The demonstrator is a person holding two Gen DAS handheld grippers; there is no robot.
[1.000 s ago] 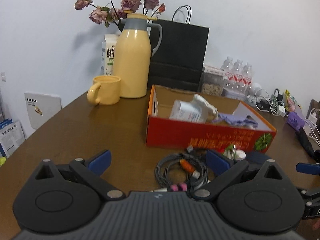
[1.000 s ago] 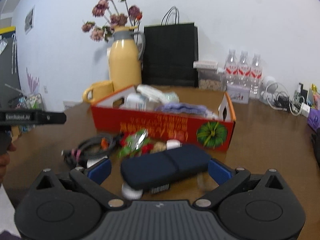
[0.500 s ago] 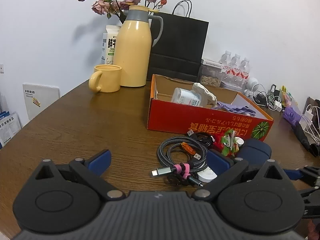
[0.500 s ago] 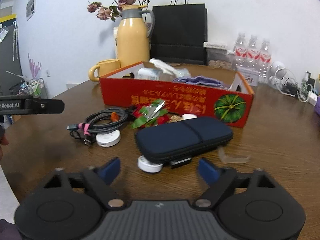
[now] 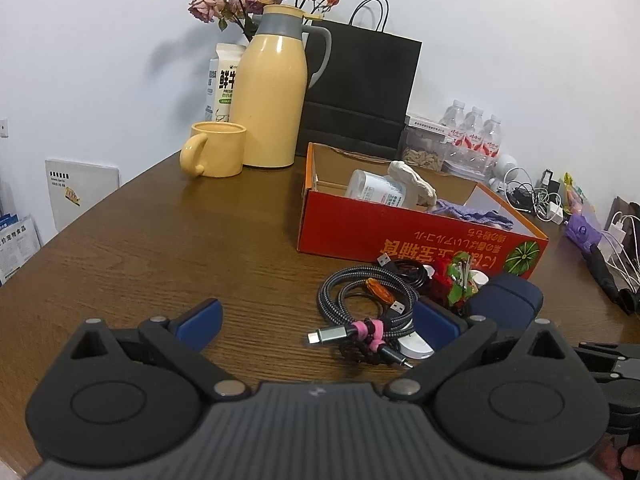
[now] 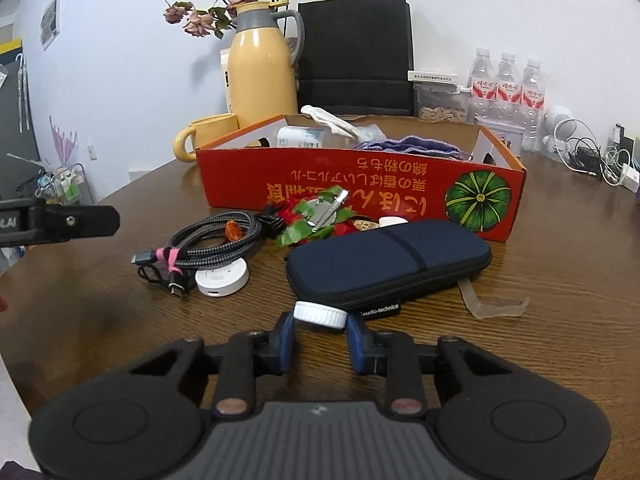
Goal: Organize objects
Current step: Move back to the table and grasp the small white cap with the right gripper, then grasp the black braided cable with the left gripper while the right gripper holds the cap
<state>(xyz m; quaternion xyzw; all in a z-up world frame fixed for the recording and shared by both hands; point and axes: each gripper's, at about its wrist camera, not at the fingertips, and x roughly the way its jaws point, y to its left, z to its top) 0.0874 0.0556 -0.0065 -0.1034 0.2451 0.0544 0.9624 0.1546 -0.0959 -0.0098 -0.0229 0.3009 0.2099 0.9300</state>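
Note:
A small white ribbed cap (image 6: 320, 314) lies on the brown table just in front of a dark blue zip case (image 6: 388, 260). My right gripper (image 6: 320, 334) is closing, and its blue pads touch the cap on both sides. Left of the case lie a coiled braided cable bundle (image 6: 212, 236), a white round puck (image 6: 222, 280) and a red-and-green ornament (image 6: 316, 216). Behind them stands the red cardboard box (image 6: 360, 184), holding a bottle, a cloth and a purple pouch. My left gripper (image 5: 318, 318) hovers open and empty over the table, just short of the cable bundle (image 5: 364, 300).
A yellow thermos (image 5: 272, 96), a yellow mug (image 5: 216, 148) and a black paper bag (image 5: 360, 92) stand behind the box. Water bottles (image 6: 508, 92) and tangled chargers (image 6: 592, 156) line the back right. A clear plastic piece (image 6: 496, 306) lies right of the case.
My right gripper's jaws have drawn in from wide apart to the white cap's sides, and the gripper has come down towards the table. The left gripper has hardly moved.

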